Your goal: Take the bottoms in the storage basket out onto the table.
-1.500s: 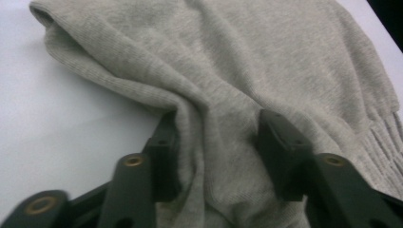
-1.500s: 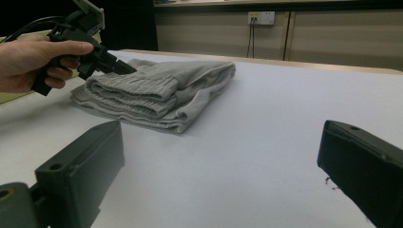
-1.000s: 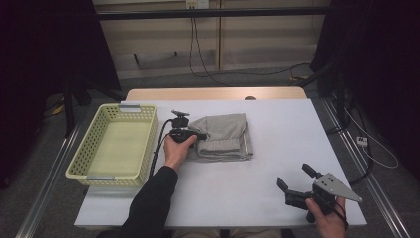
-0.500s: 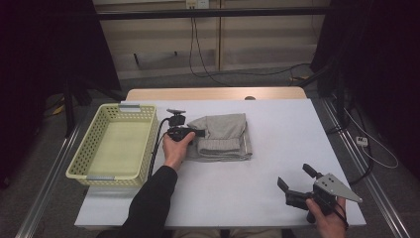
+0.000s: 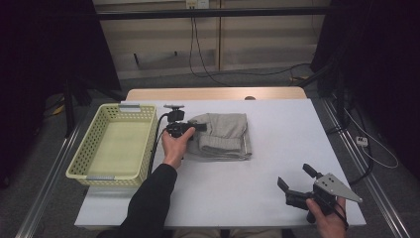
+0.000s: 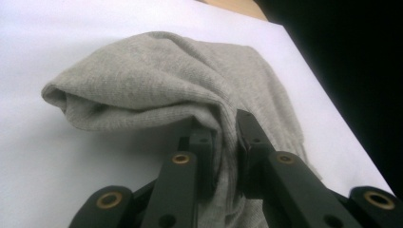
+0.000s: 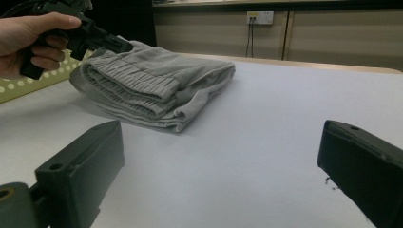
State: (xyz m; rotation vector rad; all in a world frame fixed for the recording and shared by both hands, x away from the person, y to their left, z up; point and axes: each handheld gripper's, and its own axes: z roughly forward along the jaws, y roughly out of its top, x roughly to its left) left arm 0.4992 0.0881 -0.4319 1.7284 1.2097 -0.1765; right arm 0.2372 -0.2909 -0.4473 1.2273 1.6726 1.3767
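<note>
Seeing left gripper (image 6: pixel 221 142) jaws pinching just one edge of the folded grey garment (image 5: pixel 223 136), I expect unfolding if lifted; right gripper (image 5: pixel 297 183) jaws spread, idle.

Grey garment (image 5: pixel 223 135): soft knit cloth, ribbed band. Table (image 5: pixel 237 188): smooth matt white. Basket (image 5: pixel 84 153): perforated yellow plastic.

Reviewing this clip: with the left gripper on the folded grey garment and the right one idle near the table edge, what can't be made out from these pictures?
- What kind of garment the grey garment is: it lies folded.
- How many layers the left gripper pinches: its jaws hide the fold in the left gripper view; too small in the high view.
- The yellow basket floor near the person: its near wall hides it.
- The right gripper handle: the hand covers it.
</note>
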